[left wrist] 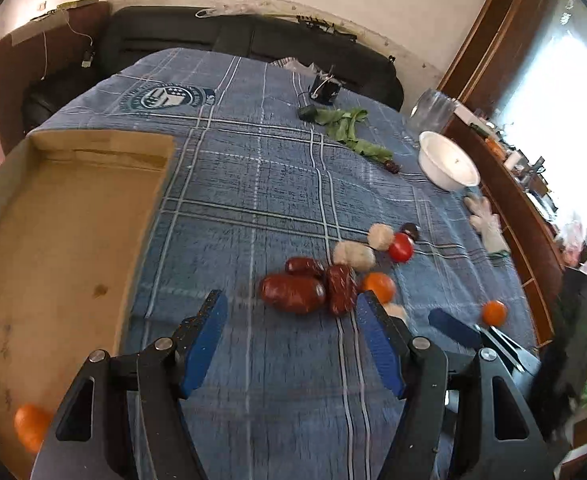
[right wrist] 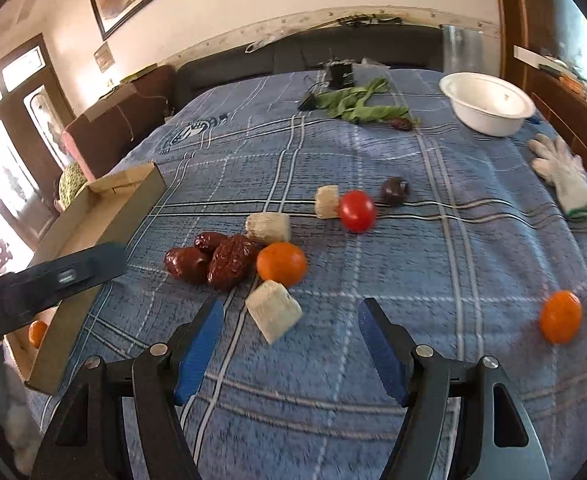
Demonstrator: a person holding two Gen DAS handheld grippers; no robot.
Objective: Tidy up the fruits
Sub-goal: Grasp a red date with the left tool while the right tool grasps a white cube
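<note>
Fruit lies on a blue plaid cloth (left wrist: 253,184): red dates (left wrist: 293,293) (right wrist: 221,260), an orange (left wrist: 379,286) (right wrist: 282,264), a second orange (left wrist: 494,313) (right wrist: 560,316), a cherry tomato (left wrist: 400,247) (right wrist: 357,211), a dark fruit (right wrist: 394,191) and pale cut chunks (right wrist: 274,311) (left wrist: 353,255). My left gripper (left wrist: 291,336) is open and empty just short of the dates. My right gripper (right wrist: 291,340) is open and empty, with a pale chunk between its tips. A cardboard tray (left wrist: 53,240) (right wrist: 105,208) at left holds one orange (left wrist: 31,426) (right wrist: 36,333).
A white bowl (left wrist: 449,166) (right wrist: 489,104) stands at the far right beside a glass jar (left wrist: 431,110). Green leaves (right wrist: 357,106) and a small black device (right wrist: 339,74) lie at the back. A white glove (right wrist: 561,172) lies at the right edge.
</note>
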